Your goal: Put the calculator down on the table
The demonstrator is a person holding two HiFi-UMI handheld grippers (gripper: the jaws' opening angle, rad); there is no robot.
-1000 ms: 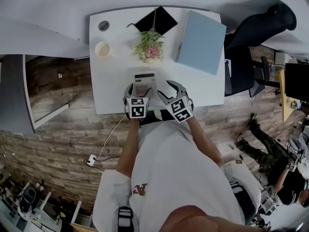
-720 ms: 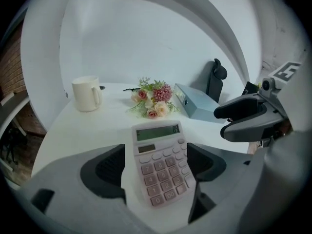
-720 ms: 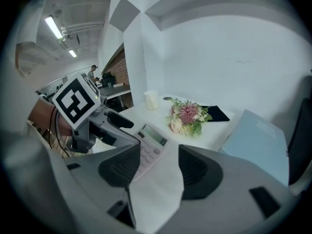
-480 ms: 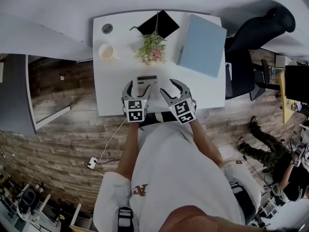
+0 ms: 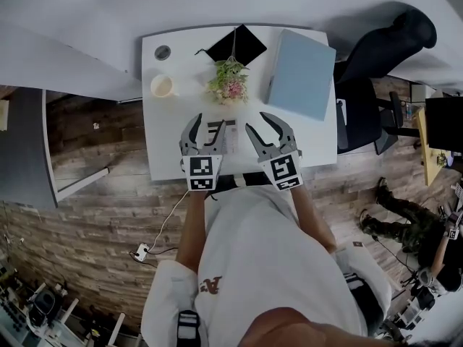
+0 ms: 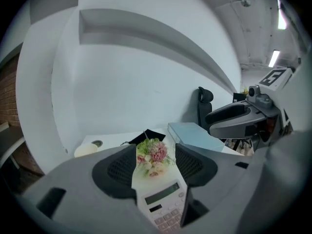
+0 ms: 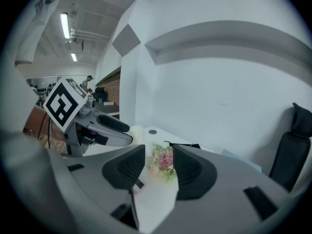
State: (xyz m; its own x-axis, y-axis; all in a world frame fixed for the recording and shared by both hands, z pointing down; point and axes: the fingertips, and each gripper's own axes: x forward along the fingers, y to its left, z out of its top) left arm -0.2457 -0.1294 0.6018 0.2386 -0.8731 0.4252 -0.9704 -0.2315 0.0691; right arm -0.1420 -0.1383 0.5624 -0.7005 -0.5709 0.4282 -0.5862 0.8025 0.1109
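Under and ahead of both claws, a white rectangular table point(image 5: 163, 147); ahead and to the right of the right claw, a pale blue flat box point(image 5: 302, 71); straight ahead at the far edge, a black square pad point(image 5: 237, 45); nearer, dead ahead of both sets of jaws, a small bunch of pink and green flowers point(image 5: 230, 82); ahead-left of the left claw, a cream cup point(image 5: 162, 86).

Left gripper point(image 6: 156, 157): jaws spread to the width of a light grey pocket calculator point(image 6: 163, 201) and seemingly clamped on its two long sides; long axis in line with the jaws, display end outward toward the flowers, keypad end deep in the throat. Cannot tell whether its underside is touching the tabletop or just above it.

Right gripper point(image 7: 159, 155): jaws apart, nothing between them, just beside the left claw on its right.

Judged: calculator wholly in the left claw's keeping, so lowering and letting go fall to that side.
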